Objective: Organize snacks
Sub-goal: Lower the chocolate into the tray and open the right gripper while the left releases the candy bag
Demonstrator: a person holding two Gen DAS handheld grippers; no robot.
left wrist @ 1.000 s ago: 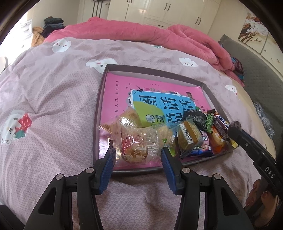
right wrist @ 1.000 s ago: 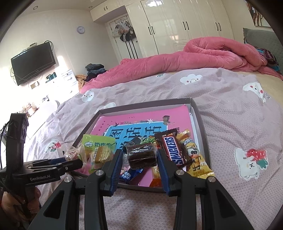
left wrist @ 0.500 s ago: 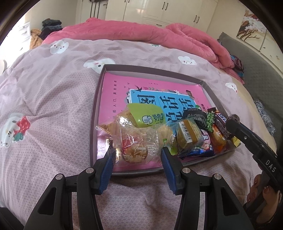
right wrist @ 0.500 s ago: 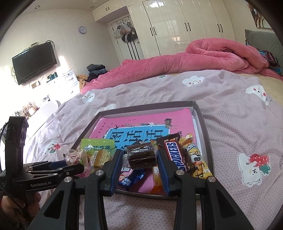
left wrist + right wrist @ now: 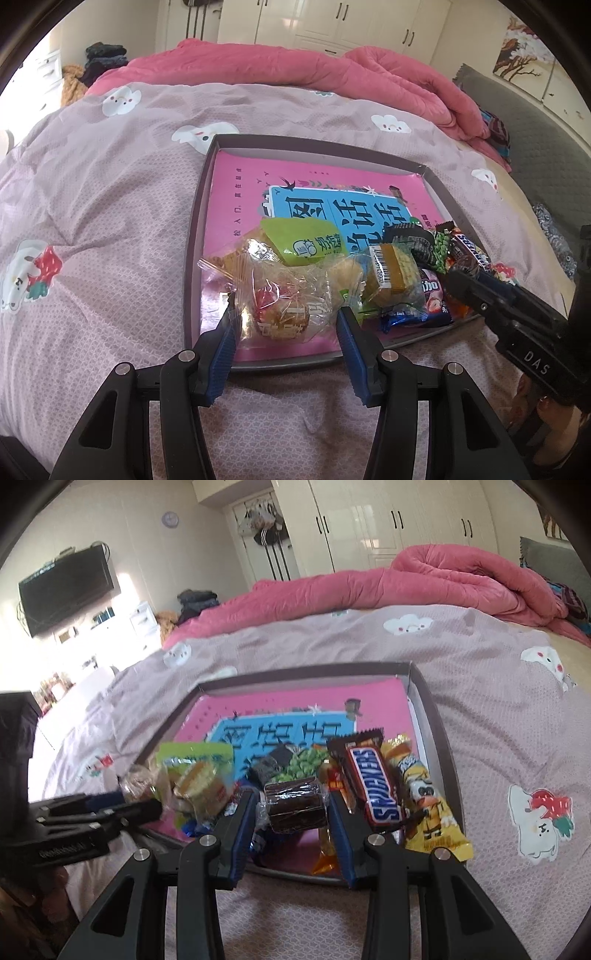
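A shallow grey tray (image 5: 195, 236) with a pink and blue printed liner lies on the bed and holds a heap of snacks at its near edge. My left gripper (image 5: 286, 317) is shut on a clear-wrapped pastry (image 5: 284, 314) over the tray's near left part. My right gripper (image 5: 291, 805) is shut on a dark brown wrapped cake (image 5: 295, 805) above the tray's near edge. A Snickers bar (image 5: 373, 786), a yellow cartoon packet (image 5: 428, 812), a green packet (image 5: 306, 243) and a wrapped yellow cake (image 5: 391, 273) lie in the heap.
The tray (image 5: 436, 731) sits on a mauve bedsheet (image 5: 92, 221) with cloud prints. A pink duvet (image 5: 295, 70) is bunched at the far end. White wardrobes (image 5: 388, 520) and a wall television (image 5: 66, 587) stand beyond. The other gripper's arm (image 5: 517, 325) reaches in from the right.
Both grippers have kept their snacks and drawn slightly back and up from the tray. The right view is now blurred by motion.
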